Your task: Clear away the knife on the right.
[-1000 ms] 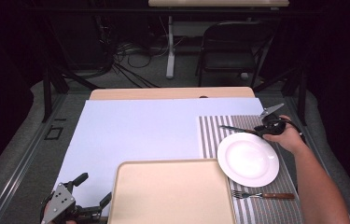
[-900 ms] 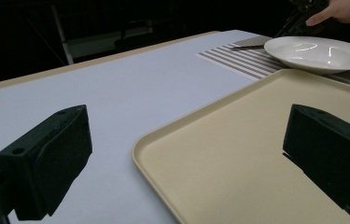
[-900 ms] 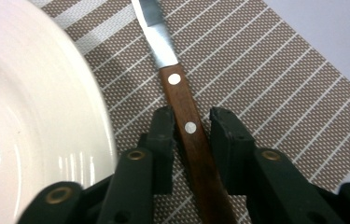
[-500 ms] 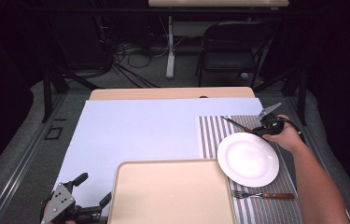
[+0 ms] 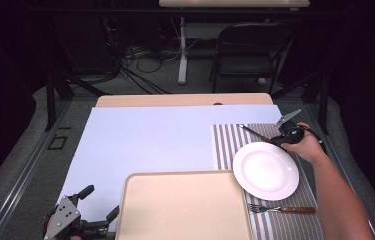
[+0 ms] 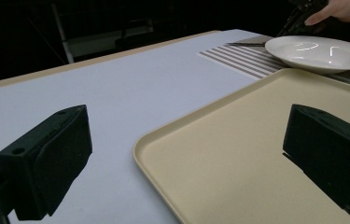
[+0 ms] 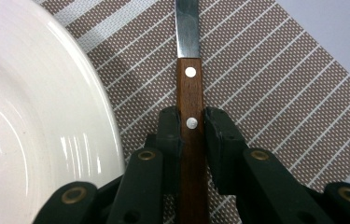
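Note:
A knife (image 7: 190,93) with a brown wooden handle and steel blade lies on the striped placemat (image 7: 280,93), just beyond the white plate (image 7: 32,116). My right gripper (image 7: 191,123) is shut on its handle, and its jaws have just been closing on it. From the high view the knife (image 5: 253,133) points left from the right gripper (image 5: 281,139) at the plate's (image 5: 266,170) far edge. My left gripper (image 5: 100,201) rests open at the table's near left. Its jaws (image 6: 191,140) straddle the corner of the beige tray (image 6: 200,121) with nothing between them.
The beige tray (image 5: 185,177) sits at the table's near middle. A fork (image 5: 282,209) lies on the placemat (image 5: 225,145) nearer than the plate. A pale blue cover (image 5: 150,140) spreads over the table. A dark chair (image 5: 250,45) stands behind the table.
The right gripper's jaws have drawn together on the knife handle, and the blade tip has shifted slightly away from me. The left gripper has stayed put.

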Motion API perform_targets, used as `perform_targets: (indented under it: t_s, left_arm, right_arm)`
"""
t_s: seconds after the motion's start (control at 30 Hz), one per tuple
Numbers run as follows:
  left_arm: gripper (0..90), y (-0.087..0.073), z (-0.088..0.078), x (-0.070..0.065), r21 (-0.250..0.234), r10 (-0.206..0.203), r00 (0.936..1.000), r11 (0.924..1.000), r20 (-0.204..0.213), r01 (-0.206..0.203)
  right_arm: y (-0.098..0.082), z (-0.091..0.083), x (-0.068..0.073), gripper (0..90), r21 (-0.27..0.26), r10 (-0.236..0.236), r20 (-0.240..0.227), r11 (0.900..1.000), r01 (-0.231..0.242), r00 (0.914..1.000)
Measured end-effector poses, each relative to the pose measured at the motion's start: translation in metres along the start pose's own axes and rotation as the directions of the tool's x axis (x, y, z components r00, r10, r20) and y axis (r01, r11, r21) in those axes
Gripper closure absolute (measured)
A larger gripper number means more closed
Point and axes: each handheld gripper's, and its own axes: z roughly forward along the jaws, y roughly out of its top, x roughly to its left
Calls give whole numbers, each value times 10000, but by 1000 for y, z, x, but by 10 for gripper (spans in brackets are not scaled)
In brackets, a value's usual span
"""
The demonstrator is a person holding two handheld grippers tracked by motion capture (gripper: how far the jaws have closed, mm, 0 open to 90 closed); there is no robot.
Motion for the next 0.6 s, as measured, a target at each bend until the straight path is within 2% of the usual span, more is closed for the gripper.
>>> perform_targets:
  t_s: [0.1, 0.2, 0.27, 0.33, 0.37, 0.5, 0.57, 0.6]
  left_arm:
    - [16, 0, 1, 0, -1, -45, 10000, 10000, 15, 45]
    - [16, 0, 1, 0, -1, -57, 10000, 10000, 5, 57]
    - [16, 0, 1, 0, -3, -58, 10000, 10000, 2, 58]
    - [16, 0, 1, 0, 10, -54, 10000, 10000, 7, 54]
    - [16, 0, 1, 0, 13, -53, 10000, 10000, 5, 53]
    - [16, 0, 1, 0, 6, -54, 10000, 10000, 11, 54]
    - [16, 0, 1, 0, 15, -50, 10000, 10000, 9, 50]
    - [16, -1, 1, 0, -3, -66, 10000, 10000, 23, 66]
  right_arm:
    - [1, 0, 0, 765, 60, 0, -18, 10000, 0, 10000]
    - [2, -2, 1, 765, 336, -111, 93, 9994, 108, 9999]
    - [0, 3, 2, 765, -345, -12, 61, 9994, 14, 10000]
    - [1, 1, 2, 766, -148, -37, 69, 9999, 38, 10000]
    - [2, -1, 2, 766, 198, -108, 99, 9997, 106, 9999]
    - [4, -4, 2, 766, 344, -140, 295, 9993, 129, 9995]
    - [4, -3, 3, 766, 142, -131, 246, 9998, 128, 9996]
    - [5, -5, 2, 766, 288, -130, 246, 9995, 123, 9996]
